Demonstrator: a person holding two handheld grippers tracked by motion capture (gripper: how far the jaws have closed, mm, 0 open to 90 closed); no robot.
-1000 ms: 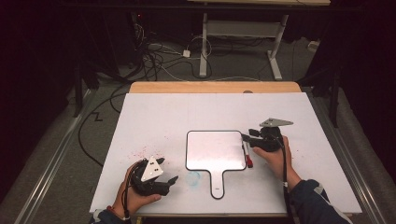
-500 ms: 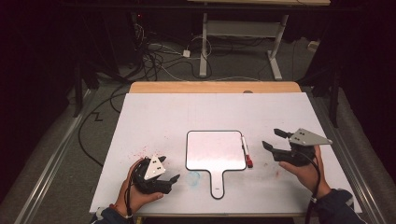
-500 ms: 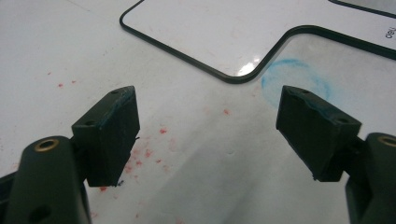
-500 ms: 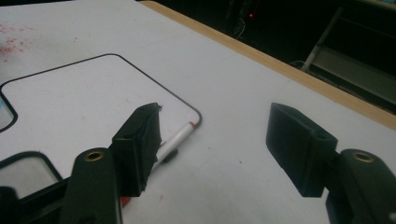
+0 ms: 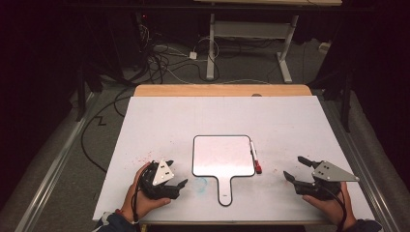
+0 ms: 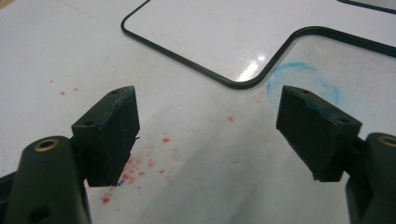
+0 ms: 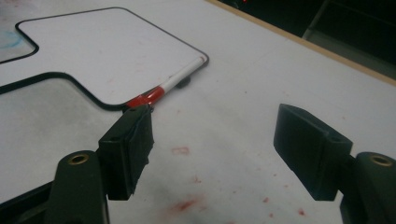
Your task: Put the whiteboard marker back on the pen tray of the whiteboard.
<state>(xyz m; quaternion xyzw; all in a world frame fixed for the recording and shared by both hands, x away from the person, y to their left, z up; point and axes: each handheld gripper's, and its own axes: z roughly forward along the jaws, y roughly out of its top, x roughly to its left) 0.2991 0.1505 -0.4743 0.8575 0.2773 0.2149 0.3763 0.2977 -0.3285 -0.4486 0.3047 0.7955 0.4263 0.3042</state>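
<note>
A small paddle-shaped whiteboard point(image 5: 223, 155) with a black rim and a short handle lies flat in the middle of the white table point(image 5: 193, 121). A marker with a red cap point(image 5: 254, 157) rests along its right edge, also seen as the marker point(image 7: 170, 85) in the right gripper view. My left gripper point(image 5: 178, 187) sits at the front left, jaws open and empty, near the whiteboard's corner point(image 6: 243, 81). My right gripper point(image 5: 296, 169) is at the front right, well clear of the marker; its jaws have just been opening and stand wide with nothing between them.
Red ink specks point(image 6: 140, 163) and a faint blue smear point(image 6: 299, 79) mark the table near the front. A wooden strip point(image 5: 222, 90) runs along the far edge. Beyond it are cables point(image 5: 159, 58) on the floor and a desk frame point(image 5: 251, 29).
My right gripper has let go of the marker, which now lies by the whiteboard's right edge, and has drawn back to the right and toward the front with its jaws opened. The left gripper stayed put.
</note>
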